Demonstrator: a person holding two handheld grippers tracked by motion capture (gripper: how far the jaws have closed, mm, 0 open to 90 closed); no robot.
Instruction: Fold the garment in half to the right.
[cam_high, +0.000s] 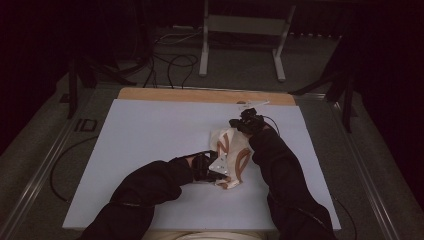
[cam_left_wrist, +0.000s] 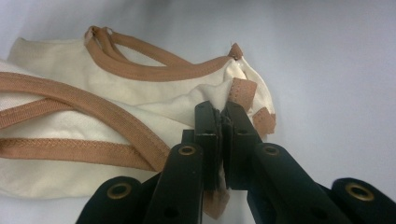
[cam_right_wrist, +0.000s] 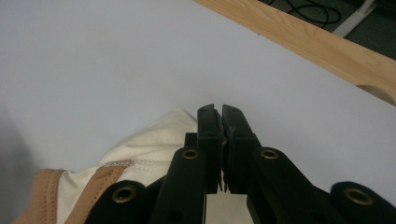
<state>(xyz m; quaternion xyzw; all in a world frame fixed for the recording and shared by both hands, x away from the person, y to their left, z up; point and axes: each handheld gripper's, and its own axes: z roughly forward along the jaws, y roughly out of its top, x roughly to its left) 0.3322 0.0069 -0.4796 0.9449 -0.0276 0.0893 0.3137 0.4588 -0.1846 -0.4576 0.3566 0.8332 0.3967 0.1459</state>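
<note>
Cream cloth garment with tan-brown binding (cam_high: 231, 159): high view, it lies crumpled right of the middle of the pale lavender-white table sheet (cam_high: 150, 135), stretched between the two hands.
Left gripper (cam_high: 218, 175): black, at the garment's near end, and the dark-sleeved left forearm (cam_high: 150, 187) comes in from the bottom edge.
Right gripper (cam_high: 240, 125): black too, at the garment's far end, with the right forearm (cam_high: 285, 175) running up beside the cloth.
Far edge: a light wooden strip (cam_high: 205, 95) borders the sheet, and beyond it sit grey carpet, black cables (cam_high: 172, 62) and a pale metal stand (cam_high: 245, 30).

Left gripper view, garment (cam_left_wrist: 93, 121): spread to the left on the sheet (cam_left_wrist: 327, 70), its brown bands curving across the cream cloth.
Left gripper, grip (cam_left_wrist: 221, 123): jaws pressed together with a fold of the garment's brown-edged corner pinched between them (a scrap of brown trim hangs out below the jaws).

Right gripper view, garment (cam_right_wrist: 135, 154): cream fabric bunches at lower left and passes under the jaws, brown trim at the bottom-left corner.
Right gripper, grip (cam_right_wrist: 221, 122): jaws drawn together, only a hairline slit between them, clamped on the cream cloth lower down where pale fabric shows beneath them.
Background: bare sheet (cam_right_wrist: 116, 60) ahead, the wooden strip (cam_right_wrist: 303, 37) crossing the upper right.
</note>
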